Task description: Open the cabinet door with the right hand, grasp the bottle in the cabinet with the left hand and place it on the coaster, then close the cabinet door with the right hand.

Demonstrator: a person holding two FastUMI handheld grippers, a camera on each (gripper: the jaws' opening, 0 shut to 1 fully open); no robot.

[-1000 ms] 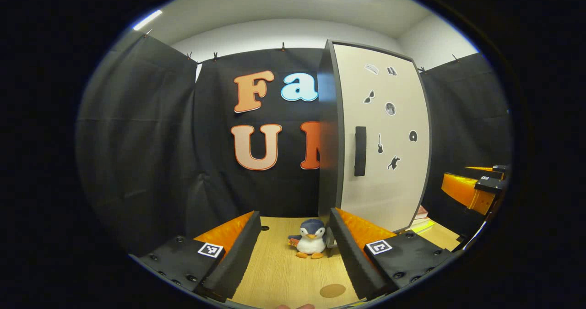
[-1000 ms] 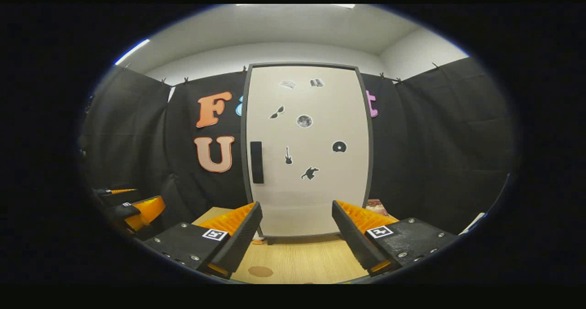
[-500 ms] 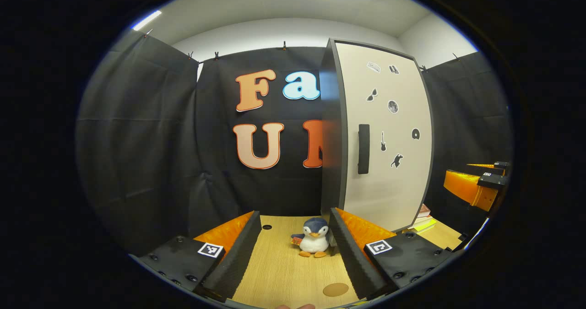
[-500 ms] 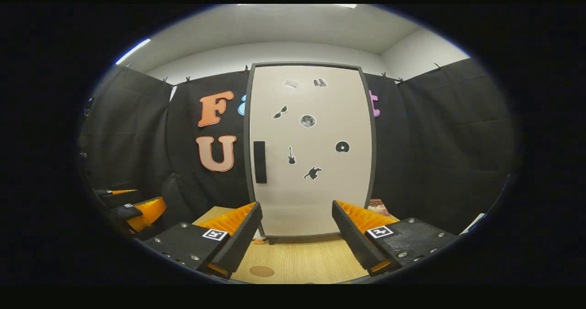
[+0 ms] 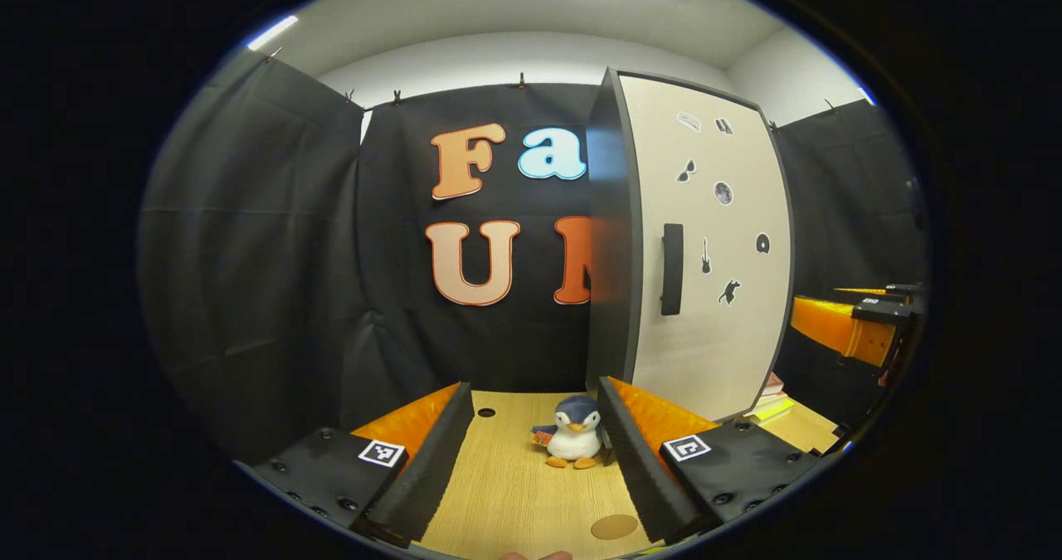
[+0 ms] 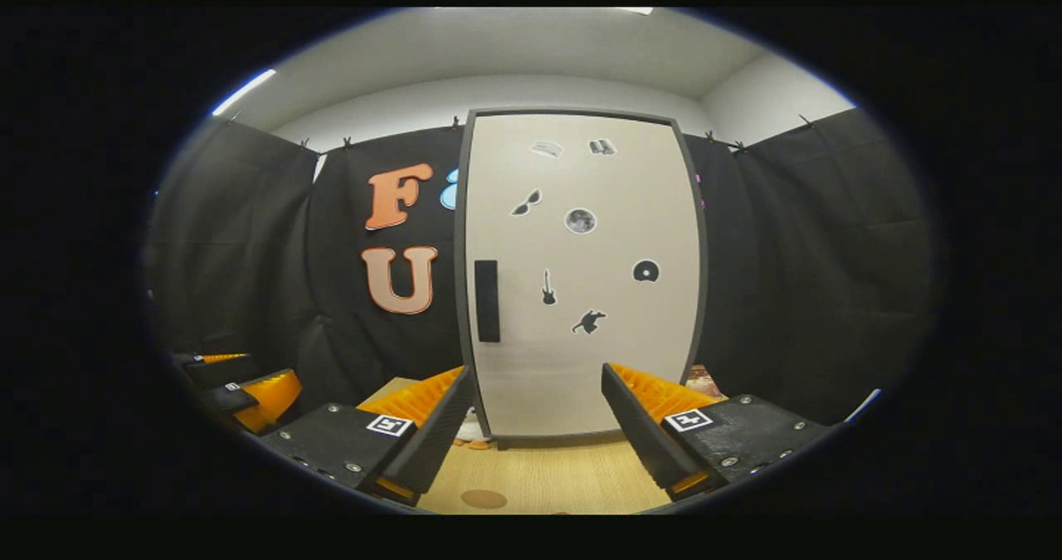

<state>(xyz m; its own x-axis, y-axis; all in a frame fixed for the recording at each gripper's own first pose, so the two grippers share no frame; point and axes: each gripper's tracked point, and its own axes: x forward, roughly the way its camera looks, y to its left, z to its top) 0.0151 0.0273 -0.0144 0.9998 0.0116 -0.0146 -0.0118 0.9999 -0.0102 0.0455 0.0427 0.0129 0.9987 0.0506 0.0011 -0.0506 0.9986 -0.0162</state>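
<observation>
Cabinet door (image 6: 581, 286) closed, centre of the right gripper view, black handle (image 6: 487, 300) on its left edge. Right gripper (image 6: 538, 427) spread, empty, low centre. Left gripper (image 5: 535, 452) spread, empty; penguin plush (image 5: 572, 433) between its fingers, coaster (image 5: 614, 527) bottom centre on the wooden table (image 5: 506, 494). Bottle can't be seen.

The cabinet door (image 6: 581, 294) is cream with a dark grey frame, a black handle (image 6: 487, 300) and small black-and-white stickers (image 6: 581, 221). The tabletop (image 5: 514, 494) is pale wood grain. On it, the coaster (image 5: 614, 527) is tan brown. The plush penguin (image 5: 574, 442) is navy and white with orange beak and feet.
</observation>
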